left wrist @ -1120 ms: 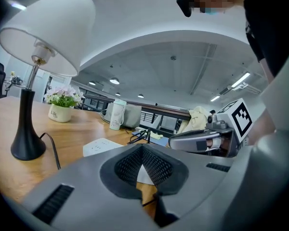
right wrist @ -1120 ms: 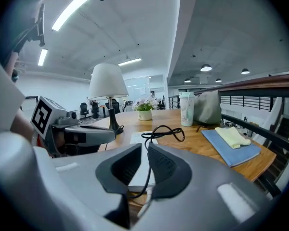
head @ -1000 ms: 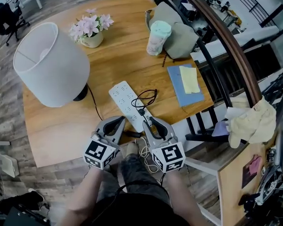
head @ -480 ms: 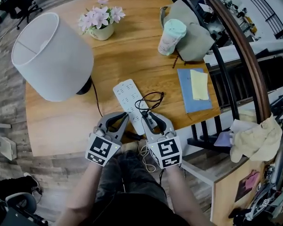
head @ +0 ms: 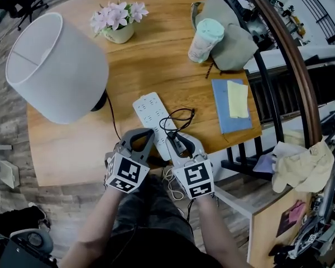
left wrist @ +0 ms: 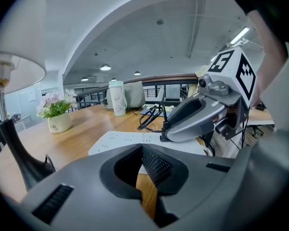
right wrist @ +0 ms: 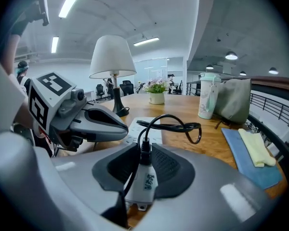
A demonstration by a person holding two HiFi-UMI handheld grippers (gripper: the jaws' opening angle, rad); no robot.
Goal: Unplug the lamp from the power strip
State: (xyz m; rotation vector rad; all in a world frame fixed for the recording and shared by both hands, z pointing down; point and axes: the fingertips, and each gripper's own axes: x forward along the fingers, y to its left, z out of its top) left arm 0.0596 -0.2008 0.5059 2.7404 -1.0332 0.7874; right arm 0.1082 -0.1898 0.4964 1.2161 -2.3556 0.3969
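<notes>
Currently the power strip (head: 149, 111) lies on the wooden table (head: 156, 54), close to its near edge, and both grippers sit at the strip's near end. The right gripper (head: 177, 139) is over the strip's near right corner. Its jaws are clenched on a pale plug (right wrist: 143, 179), which stands lengthwise between the pads. What looks like a metal prong shows at the plug's near end. A black cord (right wrist: 176, 126) leaves the plug's far end and curls in a loop just right of the strip.

The left gripper (head: 147, 133) rests at the strip's near left corner, just beside the right one. Its jaws are closed tip to tip with nothing between them, and bare wood shows through the gap lower down. In the left gripper view the strip lies directly beyond those tips.

Left of the strip stands the lamp (head: 56, 66), with its dark base near the strip's far left side and its white shade leaning outward. A thin black wire runs from that base along the strip's left side toward the table edge. A pot of pink flowers (head: 118, 27) and a pale green cup (head: 204, 38) stand well beyond the strip.
</notes>
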